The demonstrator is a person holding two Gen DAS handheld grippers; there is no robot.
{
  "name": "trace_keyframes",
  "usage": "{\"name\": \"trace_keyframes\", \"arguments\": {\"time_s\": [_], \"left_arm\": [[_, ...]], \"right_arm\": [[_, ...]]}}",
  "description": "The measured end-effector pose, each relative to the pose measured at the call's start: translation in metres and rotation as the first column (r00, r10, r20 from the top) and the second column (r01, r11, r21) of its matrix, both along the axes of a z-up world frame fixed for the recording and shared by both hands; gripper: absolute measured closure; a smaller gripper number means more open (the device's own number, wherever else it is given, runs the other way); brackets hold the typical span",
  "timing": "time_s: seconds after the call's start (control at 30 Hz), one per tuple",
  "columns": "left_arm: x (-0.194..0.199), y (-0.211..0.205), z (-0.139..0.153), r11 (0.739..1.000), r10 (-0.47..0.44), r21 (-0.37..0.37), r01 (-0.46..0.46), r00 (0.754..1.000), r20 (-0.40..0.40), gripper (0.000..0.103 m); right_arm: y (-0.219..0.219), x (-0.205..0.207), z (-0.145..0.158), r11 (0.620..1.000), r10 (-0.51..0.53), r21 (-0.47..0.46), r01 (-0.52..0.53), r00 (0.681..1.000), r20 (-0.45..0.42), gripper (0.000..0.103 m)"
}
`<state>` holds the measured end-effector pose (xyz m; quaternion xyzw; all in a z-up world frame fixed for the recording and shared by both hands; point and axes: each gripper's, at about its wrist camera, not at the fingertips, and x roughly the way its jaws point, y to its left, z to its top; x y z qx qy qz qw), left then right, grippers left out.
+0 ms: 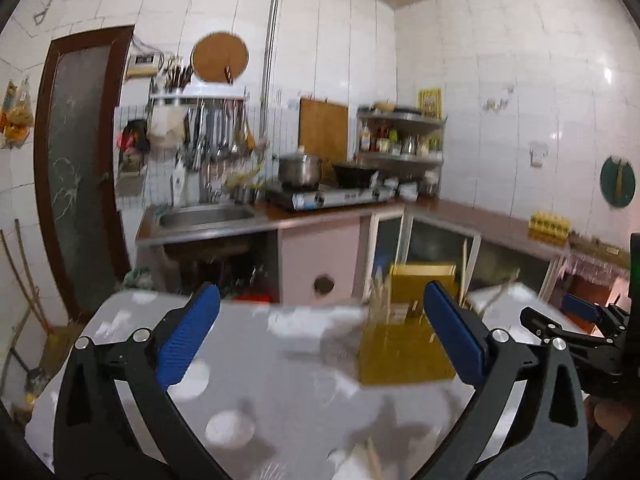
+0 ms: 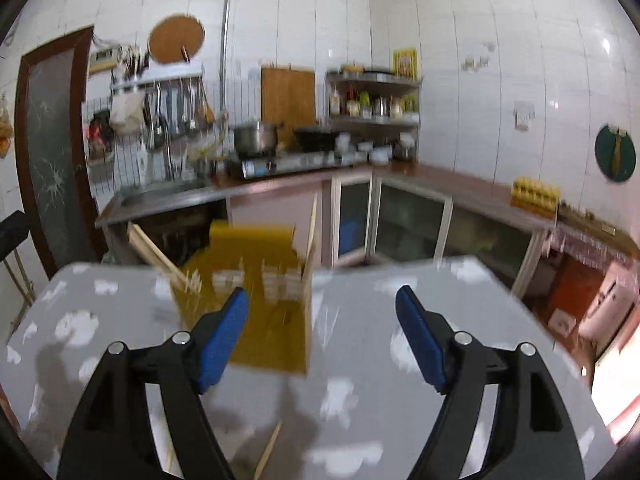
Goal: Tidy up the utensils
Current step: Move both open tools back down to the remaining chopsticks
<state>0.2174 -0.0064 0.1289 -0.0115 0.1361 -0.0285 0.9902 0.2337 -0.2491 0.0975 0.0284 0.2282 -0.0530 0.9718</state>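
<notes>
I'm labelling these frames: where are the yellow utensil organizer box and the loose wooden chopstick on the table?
yellow utensil organizer box [image 2: 272, 332], right wrist view, its floor.
loose wooden chopstick [image 2: 269, 449], right wrist view, mid-shaft.

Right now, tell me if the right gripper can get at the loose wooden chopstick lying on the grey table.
Probably yes: the right gripper is open and empty, and the wooden chopstick lies uncovered on the grey table just below it.

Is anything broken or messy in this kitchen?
Yes. The dark glass in the door is cracked like a star. Loose chopsticks lie on the table instead of in the yellow holder.
</notes>
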Motion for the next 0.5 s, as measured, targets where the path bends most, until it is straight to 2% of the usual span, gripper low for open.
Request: {"name": "trace_keyframes", "arguments": {"time_s": [0.1, 0.27, 0.4, 0.5], "left_arm": [[0.001, 0.003, -0.025, 0.999, 0.026, 0.027, -0.024, 0.997, -0.077, 0.005], [0.015, 0.009, -0.073, 0.999, 0.044, 0.009, -0.043, 0.970, -0.241, 0.005], [0.022, 0.008, -0.102, 0.998, 0.062, 0.027, -0.056, 0.958, -0.281, 0.005], [0.036, 0.009, -0.126, 0.998, 0.056, 0.035, -0.046, 0.937, -0.344, 0.005]], "right_arm": [[0.007, -0.002, -0.029, 1.000, -0.016, -0.013, 0.015, 0.997, -0.069, 0.028], [0.008, 0.007, -0.088, 1.000, -0.027, -0.006, 0.027, 0.977, -0.211, 0.029], [0.009, 0.018, -0.119, 0.999, -0.012, 0.038, 0.024, 0.956, -0.292, 0.030], [0.013, 0.026, -0.130, 0.999, 0.004, 0.040, 0.010, 0.943, -0.332, 0.040]]}}
